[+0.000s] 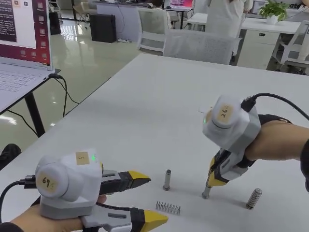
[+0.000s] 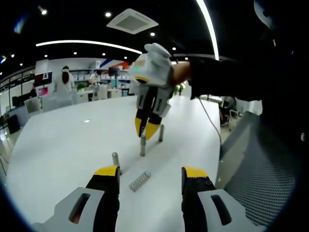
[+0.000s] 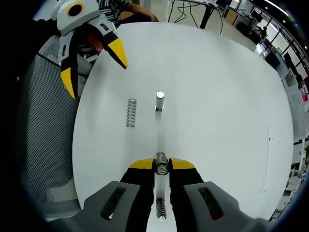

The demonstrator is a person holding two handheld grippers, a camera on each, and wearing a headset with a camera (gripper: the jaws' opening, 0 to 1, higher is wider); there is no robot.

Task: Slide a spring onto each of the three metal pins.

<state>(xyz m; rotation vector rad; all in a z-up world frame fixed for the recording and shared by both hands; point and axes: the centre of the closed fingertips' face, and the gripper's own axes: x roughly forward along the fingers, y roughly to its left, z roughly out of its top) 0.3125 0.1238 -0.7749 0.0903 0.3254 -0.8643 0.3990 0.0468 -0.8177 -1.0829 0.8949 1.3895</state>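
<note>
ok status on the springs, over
Left tongs open. Right tongs shut on a spring at the middle pin. Loose spring on the table. Nothing blocking.

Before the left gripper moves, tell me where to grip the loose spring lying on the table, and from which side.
Grip the loose spring near one end, jaws across its coils, coming from above. It lies flat on the table, clear of the bare pin, and an end grip likely leaves the other end free for threading. The open left gripper is nearest.
</note>
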